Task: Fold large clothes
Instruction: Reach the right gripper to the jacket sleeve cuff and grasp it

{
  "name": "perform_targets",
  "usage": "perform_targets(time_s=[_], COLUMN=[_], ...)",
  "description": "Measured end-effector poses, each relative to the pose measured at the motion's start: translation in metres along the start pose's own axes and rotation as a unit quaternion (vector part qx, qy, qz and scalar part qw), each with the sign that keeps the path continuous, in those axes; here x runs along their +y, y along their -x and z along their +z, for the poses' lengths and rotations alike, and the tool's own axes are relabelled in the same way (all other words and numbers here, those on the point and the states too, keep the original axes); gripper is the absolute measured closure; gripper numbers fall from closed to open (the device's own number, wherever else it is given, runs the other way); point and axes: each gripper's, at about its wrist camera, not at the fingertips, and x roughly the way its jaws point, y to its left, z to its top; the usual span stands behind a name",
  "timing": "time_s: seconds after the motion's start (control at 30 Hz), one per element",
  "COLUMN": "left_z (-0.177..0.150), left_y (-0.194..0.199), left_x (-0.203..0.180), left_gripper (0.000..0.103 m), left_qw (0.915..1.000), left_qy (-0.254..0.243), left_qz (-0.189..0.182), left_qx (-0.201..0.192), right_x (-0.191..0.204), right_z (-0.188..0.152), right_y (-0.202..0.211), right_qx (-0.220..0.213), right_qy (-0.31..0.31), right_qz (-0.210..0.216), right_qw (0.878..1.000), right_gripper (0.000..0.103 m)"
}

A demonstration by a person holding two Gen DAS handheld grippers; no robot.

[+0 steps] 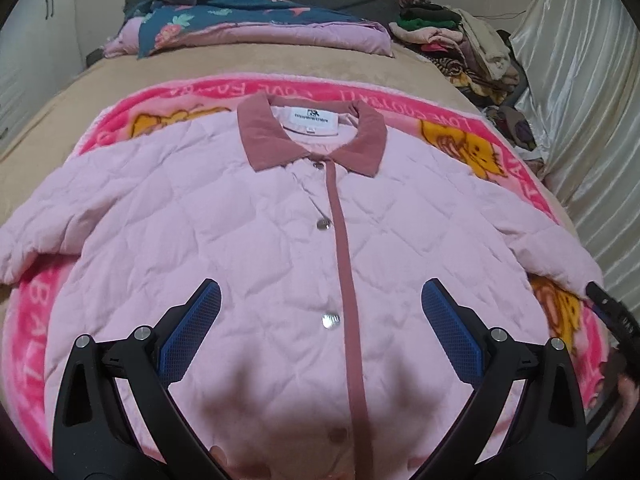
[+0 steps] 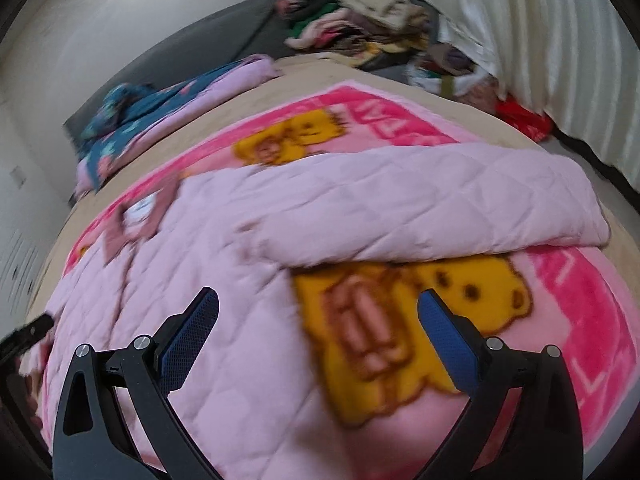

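Pink jacket (image 1: 280, 220) beneath both spread tongs (image 1: 320, 304)

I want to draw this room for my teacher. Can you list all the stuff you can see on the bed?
Quilted jacket: one, pale pink with a dusty-rose collar, spread flat and buttoned on the blanket.
Blanket: one, hot pink with yellow bears, under the jacket.
Folded bedding: one stack, navy floral over pink, far end of the bed.
Clothes pile: one, mixed colours, far right by the curtain.
Curtain: white, right side.
Left claw: open, over the jacket's front.
Right claw: open, over the jacket's edge.
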Motion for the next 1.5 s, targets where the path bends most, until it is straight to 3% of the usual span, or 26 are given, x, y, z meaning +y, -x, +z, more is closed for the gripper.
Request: perform_targets(time_s=[0.23,0.53,0.77,1.0,1.17,1.23,1.27,1.3,1.37,1.5], left_z=[0.007,0.011,0.02,0.026,0.032,0.035,0.036,0.037,0.038,0.043], left_y=[-0.036,-0.057,-0.062,-0.055,-0.045,-0.043,-0.041,-0.039,-0.037,-0.031], left_x=[0.0,0.007,0.023,0.037,0.045,0.047,0.048,0.049,0.049,0.049], left_gripper=[0.009,0.009,0.009,0.009,0.009,0.009,0.009,0.009,0.009,0.009], left_qw=[0.9994,0.9992,0.999,0.999,0.9989,0.9989,0.9989,0.9988,0.9988,0.9989], left_qy=[0.011,0.009,0.023,0.035,0.038,0.038,0.037,0.037,0.039,0.036], left_qz=[0.0,0.021,0.028,0.018,0.026,0.029,0.03,0.03,0.028,0.03], left_qx=[0.031,0.033,0.028,0.019,0.005,0.002,0.0,-0.002,-0.005,-0.011], right_x=[-0.061,-0.144,-0.183,-0.209,-0.216,-0.218,-0.218,-0.218,-0.215,-0.184], right_z=[0.015,0.031,0.043,0.051,0.064,0.067,0.07,0.073,0.079,0.102], right_y=[-0.024,-0.063,-0.078,-0.074,-0.073,-0.071,-0.068,-0.066,-0.06,-0.039], right_qx=[0.001,0.017,0.002,-0.045,-0.053,-0.052,-0.06,-0.065,-0.068,-0.086], right_qy=[-0.086,-0.209,-0.291,-0.367,-0.362,-0.357,-0.352,-0.343,-0.326,-0.253], right_qz=[-0.03,-0.088,-0.071,-0.041,-0.005,0.005,0.017,0.027,0.035,0.025], right_qw=[0.996,0.974,0.954,0.928,0.931,0.933,0.934,0.937,0.942,0.963], right_gripper=[0.004,0.004,0.004,0.007,0.012,0.021,0.034,0.054,0.072,0.079])
